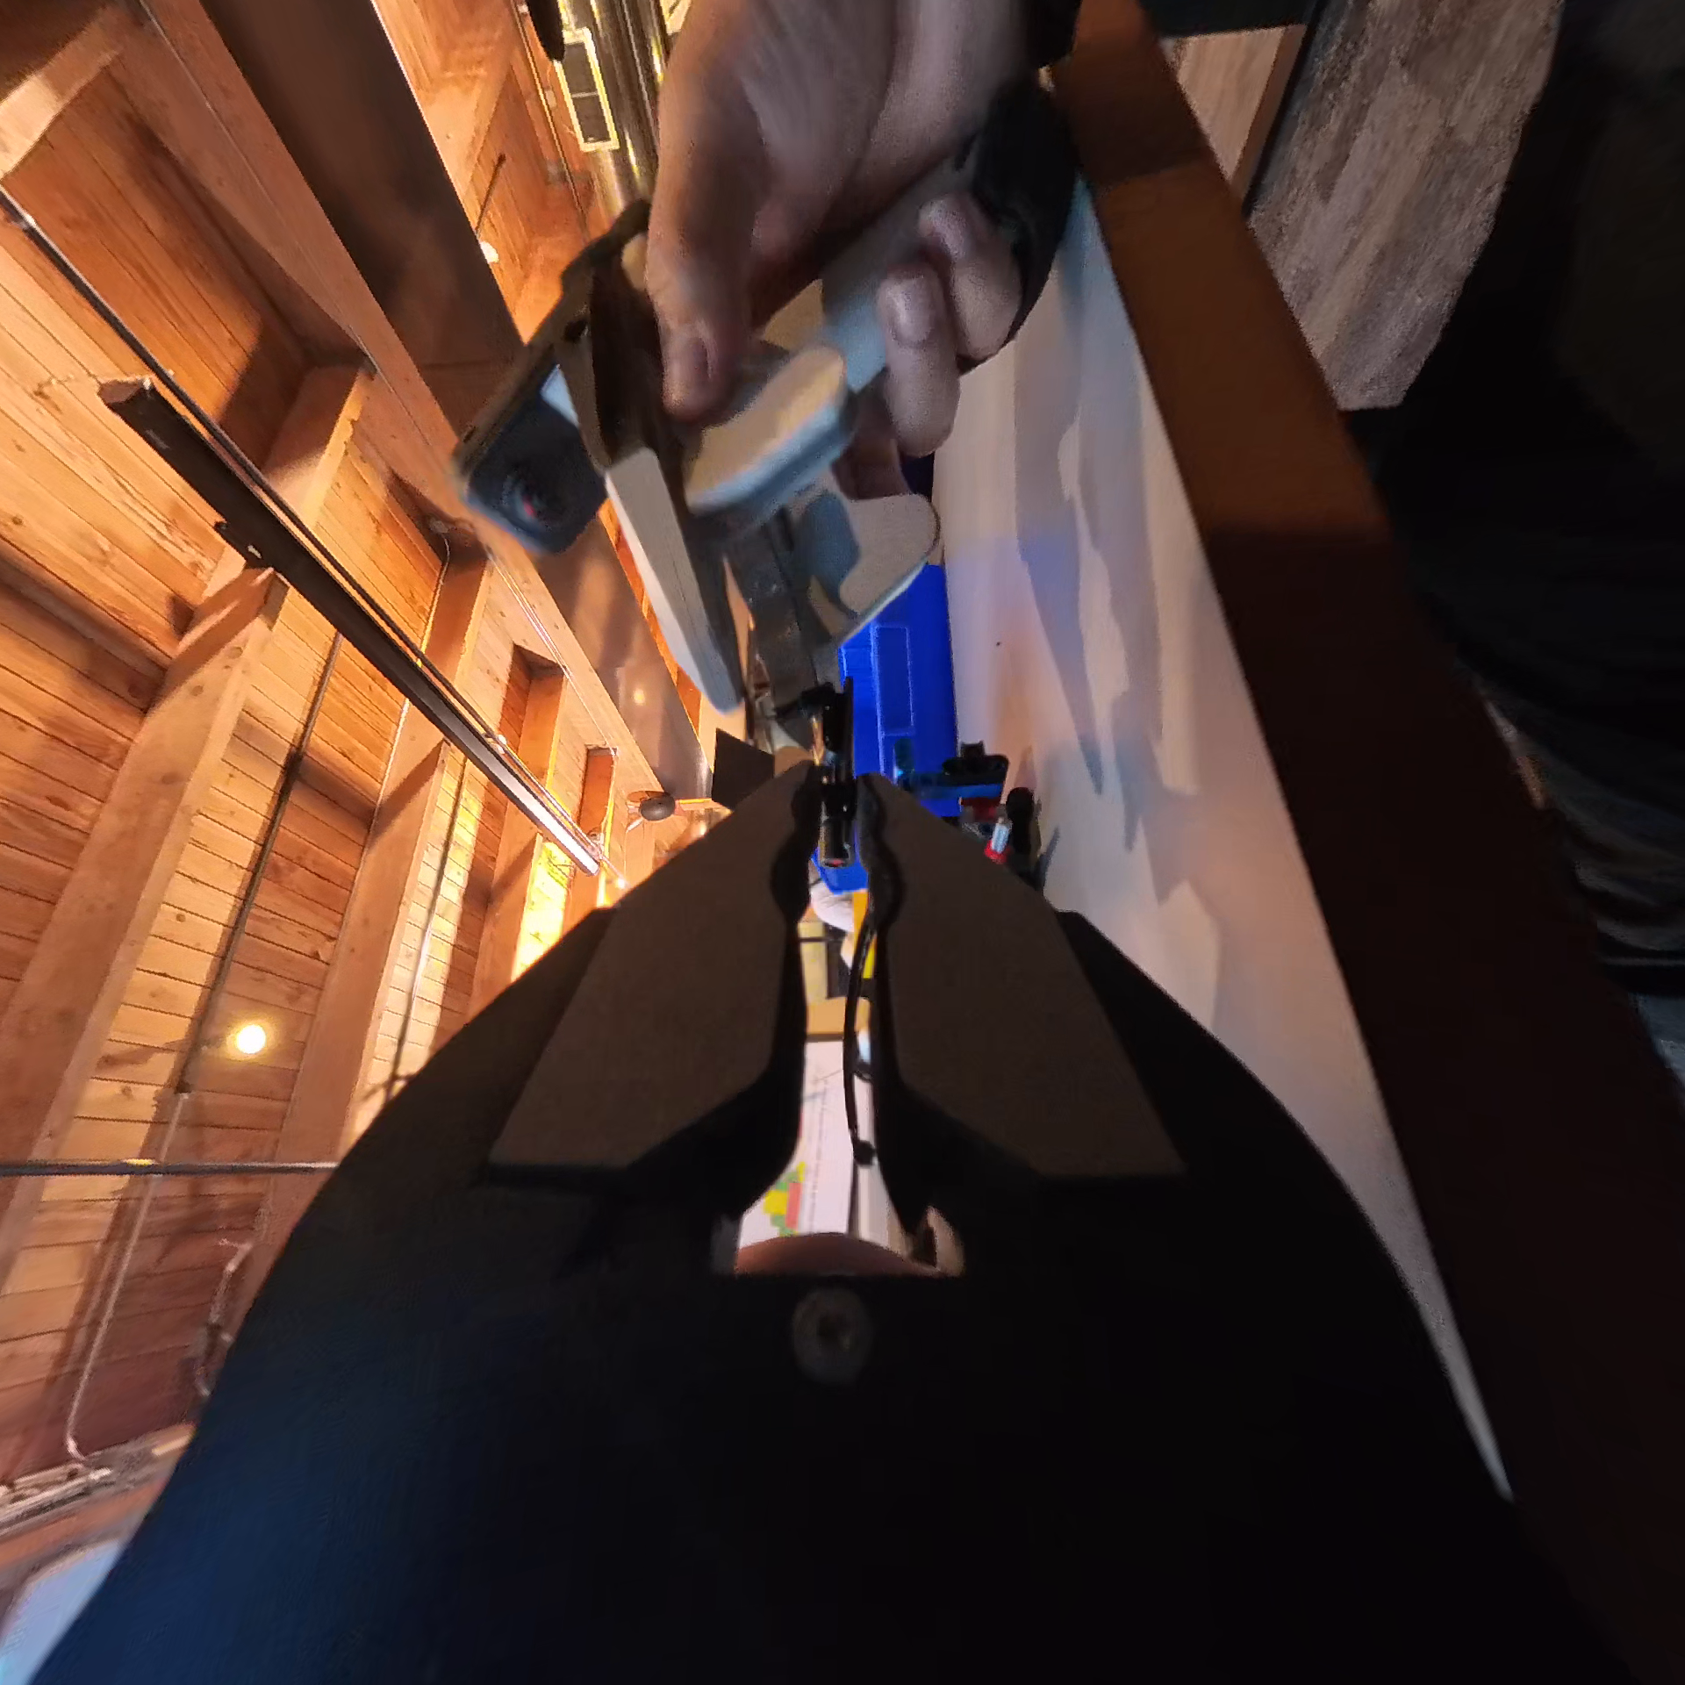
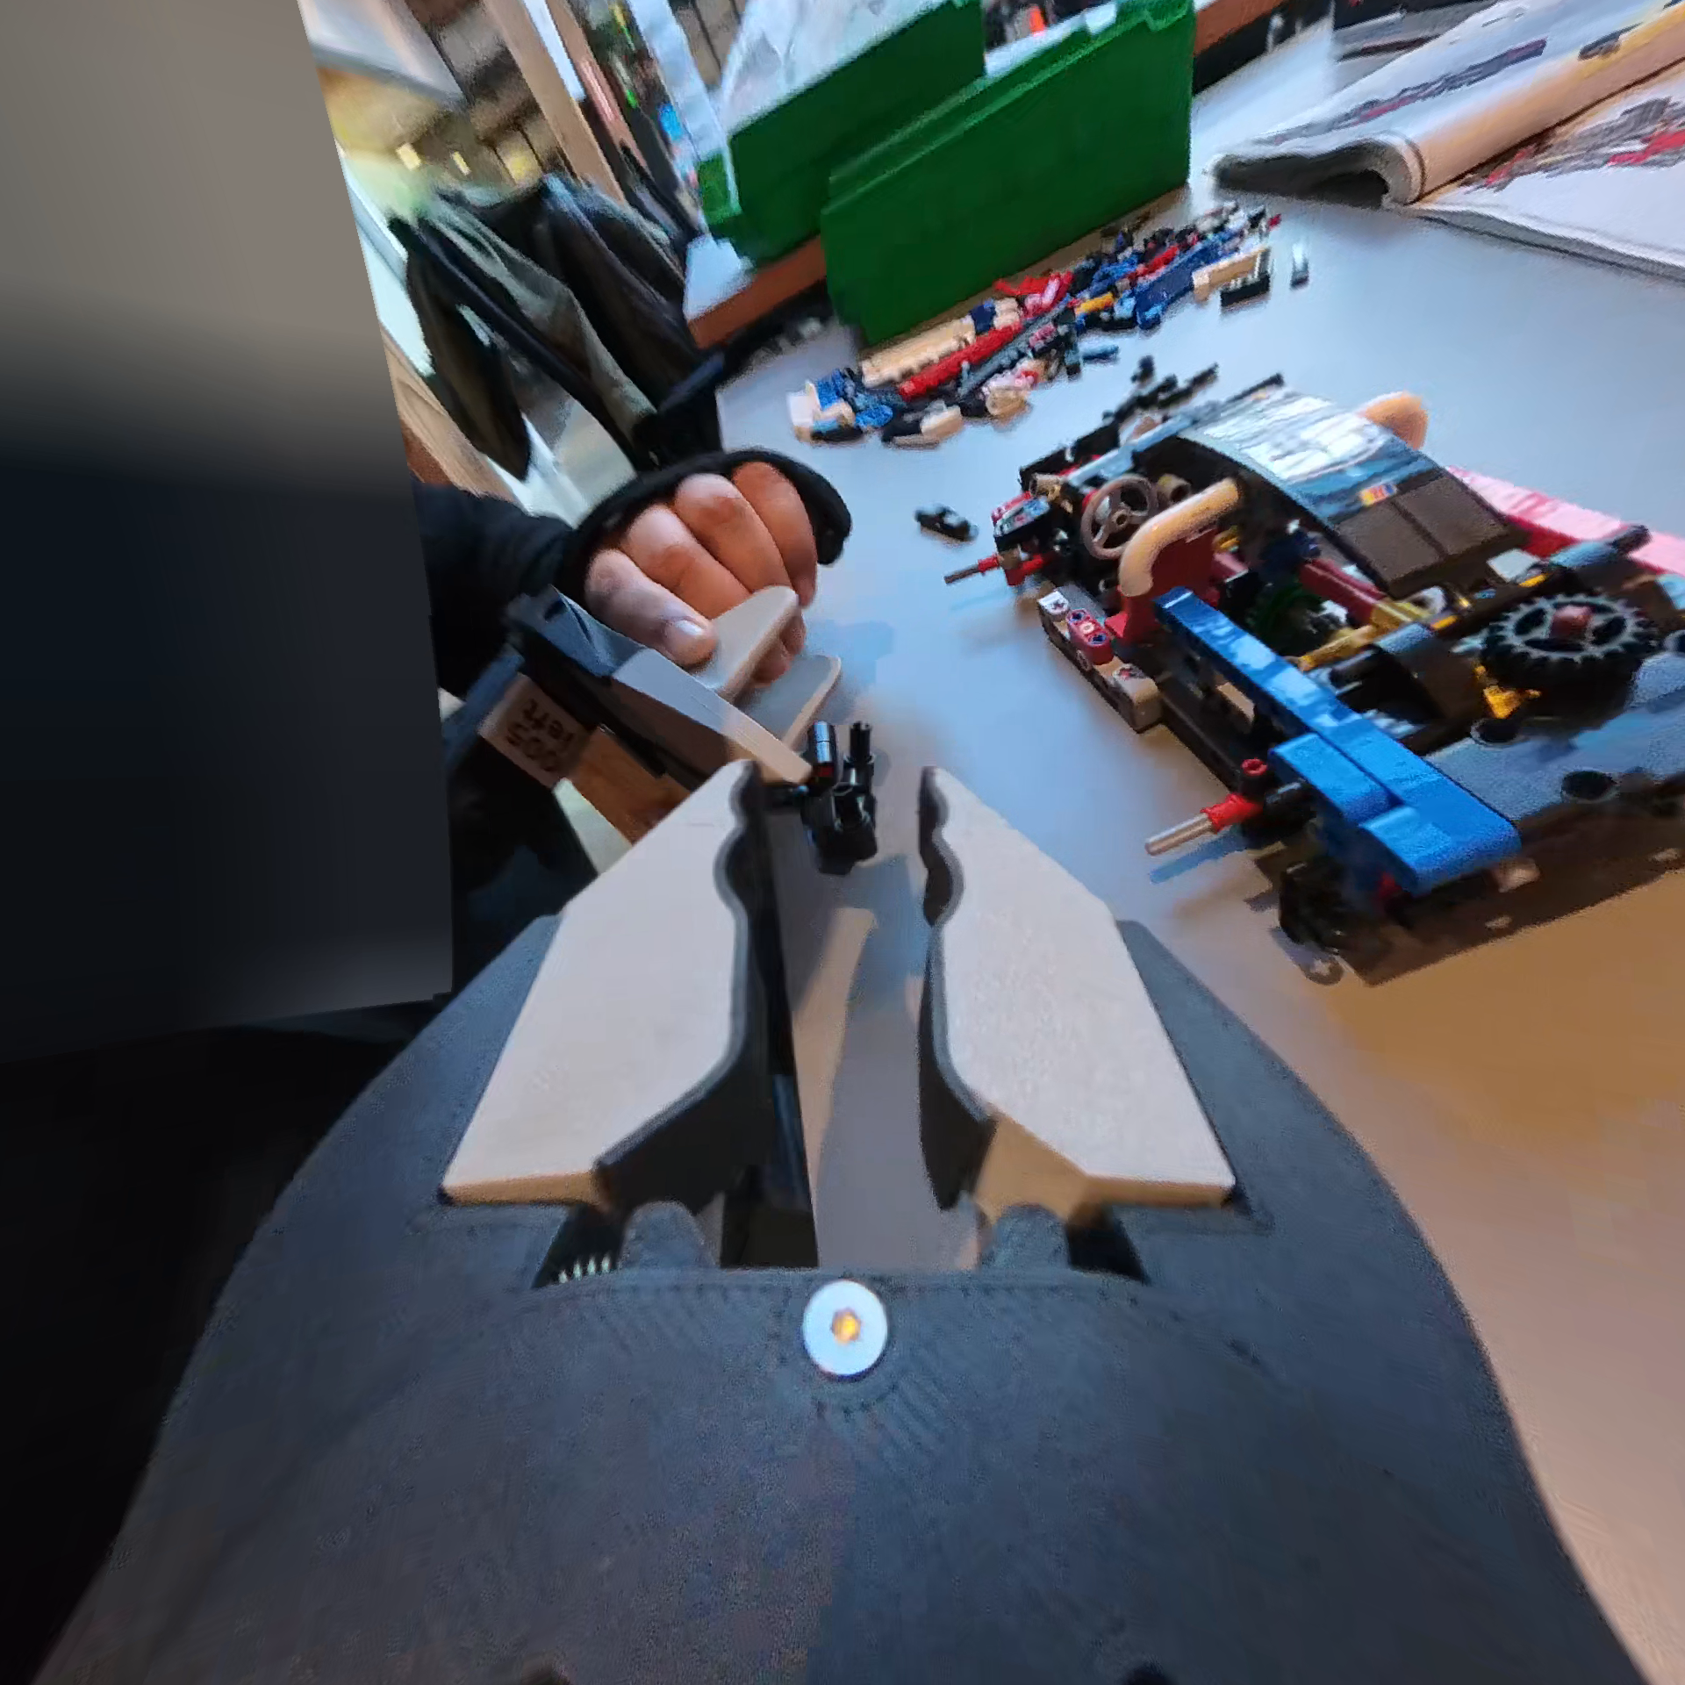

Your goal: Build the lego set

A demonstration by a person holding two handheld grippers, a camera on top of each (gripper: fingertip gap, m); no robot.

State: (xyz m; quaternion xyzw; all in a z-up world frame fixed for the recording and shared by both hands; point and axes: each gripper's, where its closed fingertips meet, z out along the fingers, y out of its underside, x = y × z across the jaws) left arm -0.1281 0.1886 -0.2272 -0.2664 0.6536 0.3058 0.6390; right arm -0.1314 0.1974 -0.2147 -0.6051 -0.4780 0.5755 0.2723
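Observation:
My left gripper (image 1: 837, 791) is shut on a small black Lego connector assembly (image 1: 833, 821) and holds it above the table. In the right wrist view that same assembly (image 2: 843, 793) sits right between the tips of my right gripper (image 2: 839, 789), whose jaws stand apart around it without touching. The left gripper (image 2: 807, 729) comes in from the left there, held by a hand. The right gripper (image 1: 793, 638) shows blurred above the piece in the left wrist view. The part-built blue, black and red Lego car (image 2: 1368, 656) lies on the table to the right.
A pile of loose Lego parts (image 2: 1049, 337) lies beyond the car, in front of green bins (image 2: 985, 173). An open instruction booklet (image 2: 1504, 118) is at the far right. A single black piece (image 2: 944, 522) lies on the table. A blue bin (image 1: 898, 656) and a wooden chair frame (image 1: 1231, 456) show in the left wrist view. Only a small space, under 4 cm, lies between the two pairs of fingers.

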